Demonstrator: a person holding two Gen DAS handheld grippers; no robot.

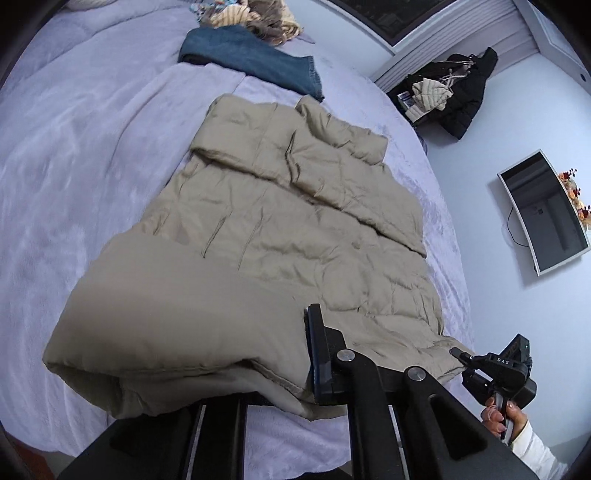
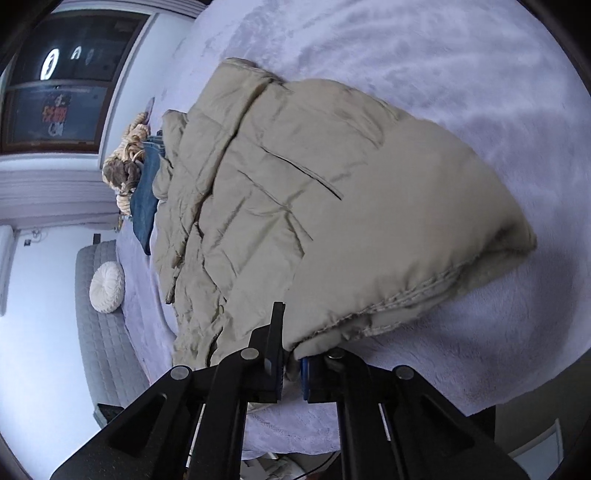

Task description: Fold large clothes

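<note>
A beige padded coat [image 1: 280, 229] lies lengthwise on a lilac bed [image 1: 81, 155], sleeves folded across its upper part. Its hem is lifted off the bed at the near end. My left gripper [image 1: 295, 369] is shut on the hem's near corner; only its right finger [image 1: 319, 354] shows, the other is hidden under the fabric. My right gripper [image 2: 291, 369] is shut on the other hem corner of the coat [image 2: 332, 206], and it also shows in the left wrist view [image 1: 460, 354] at the coat's right edge.
Folded blue jeans [image 1: 251, 62] and a heap of striped clothes [image 1: 255, 18] lie beyond the coat's collar. A chair with dark clothes [image 1: 454, 92] and a wall screen [image 1: 543, 210] are right of the bed. A grey bench with a white cushion [image 2: 107, 282] stands beside the bed.
</note>
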